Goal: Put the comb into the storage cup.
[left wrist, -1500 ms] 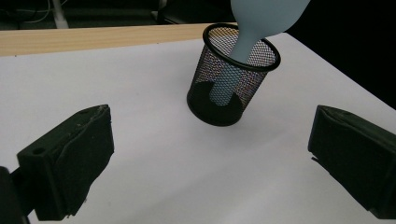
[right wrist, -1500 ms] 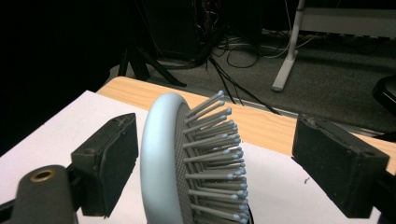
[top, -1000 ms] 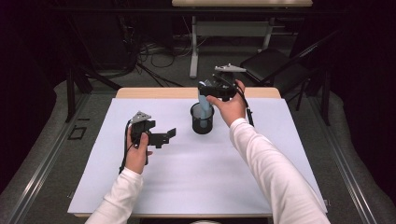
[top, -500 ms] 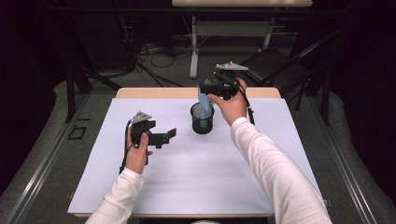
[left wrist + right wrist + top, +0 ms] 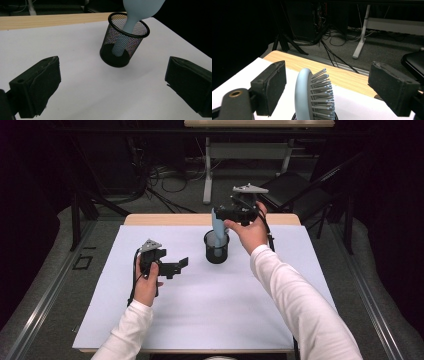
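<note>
The right gripper (image 5: 231, 216) has lifted a touch and drawn back from the hairbrush (image 5: 218, 227) since a second ago, while the brush itself has stayed put in the mesh cup (image 5: 216, 251). There it stands now, handle down inside the cup and pale blue head sticking up above the rim, leaning toward the far side; from the left gripper view you can see the handle (image 5: 119, 47) reaching the bottom through the black mesh, so the cup (image 5: 124, 47) is what keeps it upright. In the right gripper view the bristled head (image 5: 315, 96) sits between the jaws, but both pads stand clear of it with daylight on each side, so the jaws are spread, not pinching; I'd say the brush has been let go and the hand is hanging just above it to be sure it doesn't tip. The cup sits near the middle of the white sheet on the table (image 5: 215, 315), toward the far edge, handy for the right arm. Over on the near left, the left gripper (image 5: 176, 266) rests low by the sheet, well apart from the cup, jaws wide open and empty, pointed at the cup as if simply watching. Looks to me like the drop-in is done and only pulling away is left.
</note>
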{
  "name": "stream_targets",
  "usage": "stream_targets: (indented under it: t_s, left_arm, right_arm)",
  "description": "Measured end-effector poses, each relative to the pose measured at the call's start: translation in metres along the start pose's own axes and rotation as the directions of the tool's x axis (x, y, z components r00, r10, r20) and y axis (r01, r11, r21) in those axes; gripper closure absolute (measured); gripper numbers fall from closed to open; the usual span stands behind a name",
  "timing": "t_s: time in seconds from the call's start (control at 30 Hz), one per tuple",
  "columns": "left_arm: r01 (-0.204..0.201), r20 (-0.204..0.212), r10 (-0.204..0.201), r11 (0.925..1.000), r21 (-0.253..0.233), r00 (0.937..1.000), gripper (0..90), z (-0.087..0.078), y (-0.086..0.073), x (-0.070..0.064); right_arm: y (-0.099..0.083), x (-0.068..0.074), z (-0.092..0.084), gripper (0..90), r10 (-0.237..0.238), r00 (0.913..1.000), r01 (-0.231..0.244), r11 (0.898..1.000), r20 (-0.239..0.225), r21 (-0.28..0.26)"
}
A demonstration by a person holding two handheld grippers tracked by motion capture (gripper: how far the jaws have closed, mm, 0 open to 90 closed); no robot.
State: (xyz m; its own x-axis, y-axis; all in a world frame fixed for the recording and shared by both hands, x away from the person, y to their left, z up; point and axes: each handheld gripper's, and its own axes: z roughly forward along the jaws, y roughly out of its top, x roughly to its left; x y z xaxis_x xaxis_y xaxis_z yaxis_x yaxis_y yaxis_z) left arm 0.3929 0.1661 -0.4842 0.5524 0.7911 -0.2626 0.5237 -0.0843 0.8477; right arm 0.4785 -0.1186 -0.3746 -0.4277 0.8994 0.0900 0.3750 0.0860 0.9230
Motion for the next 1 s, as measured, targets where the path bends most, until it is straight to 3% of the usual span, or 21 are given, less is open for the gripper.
stream_targets:
  t_s: [0.27, 0.7, 1.0]
  left_arm:
    - [0.001, -0.003, -0.001, 1.0000, 0.001, 1.0000, 0.5, 0.000, 0.000, 0.000]
    - [0.004, -0.001, -0.004, 1.0000, 0.001, 1.0000, 0.6, 0.002, 0.001, 0.001]
    - [0.013, 0.008, -0.013, 0.9999, 0.008, 0.9999, 0.6, 0.003, 0.002, 0.004]
  right_arm:
    - [0.003, -0.003, -0.011, 16.3, -0.016, 0.9998, 0.016, 1.000, -0.014, 0.018]
    - [0.002, -0.007, -0.029, 16.8, -0.025, 0.9988, 0.025, 1.000, -0.041, -0.009]
    - [-0.002, -0.010, -0.037, 14.9, -0.048, 0.9965, 0.049, 0.998, -0.069, 0.024]
